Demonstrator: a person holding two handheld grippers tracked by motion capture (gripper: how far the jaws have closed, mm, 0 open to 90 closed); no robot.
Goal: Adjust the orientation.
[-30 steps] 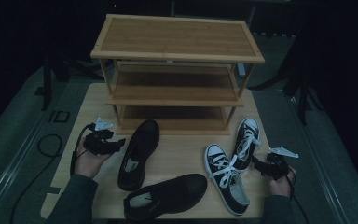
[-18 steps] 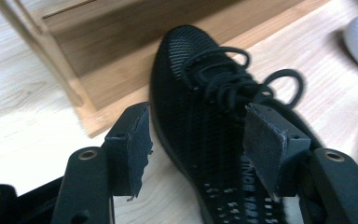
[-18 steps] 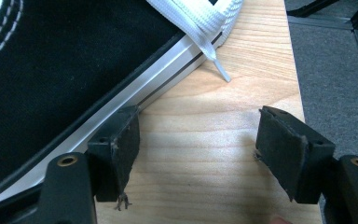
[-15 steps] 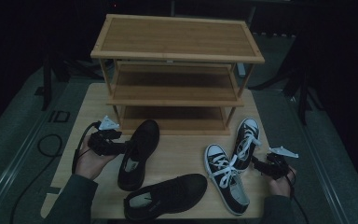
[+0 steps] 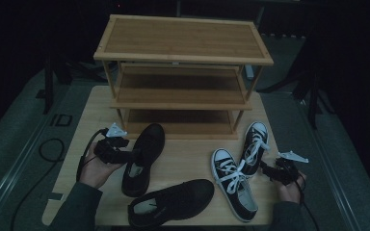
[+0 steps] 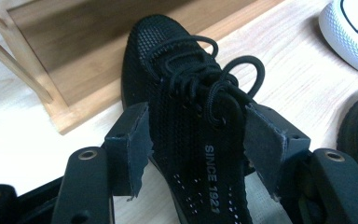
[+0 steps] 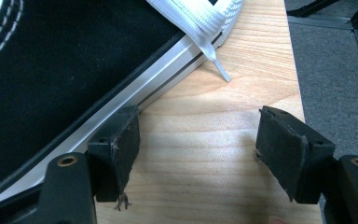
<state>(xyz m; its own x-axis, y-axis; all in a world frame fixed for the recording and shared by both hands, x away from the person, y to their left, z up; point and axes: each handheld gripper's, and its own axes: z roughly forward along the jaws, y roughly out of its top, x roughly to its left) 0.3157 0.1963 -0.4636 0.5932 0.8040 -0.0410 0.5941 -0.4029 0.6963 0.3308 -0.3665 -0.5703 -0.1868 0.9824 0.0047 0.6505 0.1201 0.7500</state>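
A black mesh shoe (image 5: 144, 156) (image 6: 186, 70) lies toe toward the wooden rack (image 5: 183, 43). My left gripper (image 5: 131, 153) (image 6: 196, 126) is open and straddles this shoe's tongue and laces from the left. One pad sits on each side, and a small gap shows at the left pad. My right gripper (image 5: 266, 169) (image 7: 198, 126) stands open over bare wood at the table's right edge, with nothing between its pads. It is beside the white sole of a black-and-white sneaker (image 5: 233, 187) (image 7: 51, 60).
A second black shoe (image 5: 173, 202) lies near the front edge of the table (image 5: 192, 159). Another black-and-white sneaker (image 5: 254, 144) points at the rack's right leg. The three-shelf rack stands at the back. Dark floor and a cable (image 5: 48, 149) lie to the left.
My left gripper moved right and slightly up, from beside the black mesh shoe to straddling it. The shoe and my right gripper stayed put.
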